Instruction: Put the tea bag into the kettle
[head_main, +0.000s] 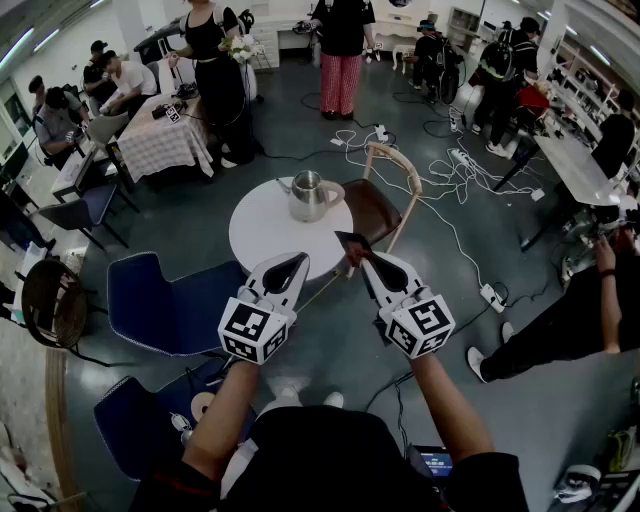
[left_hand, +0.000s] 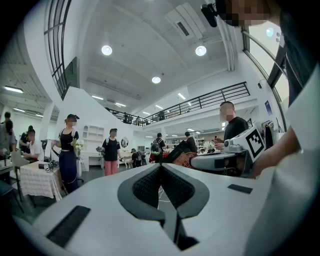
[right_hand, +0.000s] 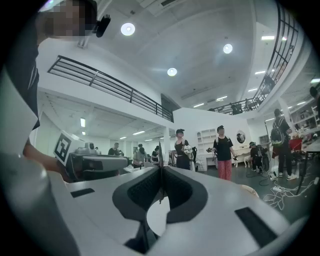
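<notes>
Right claw pinches tea bag, seemingly edge-up; long axis toward kettle.

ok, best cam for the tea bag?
Left gripper view: the tea bag shows face-on at the right tool's tip. Head view shows it small and dark; right gripper view only edge-on between the jaws.

Your round white table stands on the grey floor. The metal kettle sits upright on its far half, on the side toward the wooden chair. A pale round piece lies touching the kettle's right side; you cannot tell what it is.
</notes>
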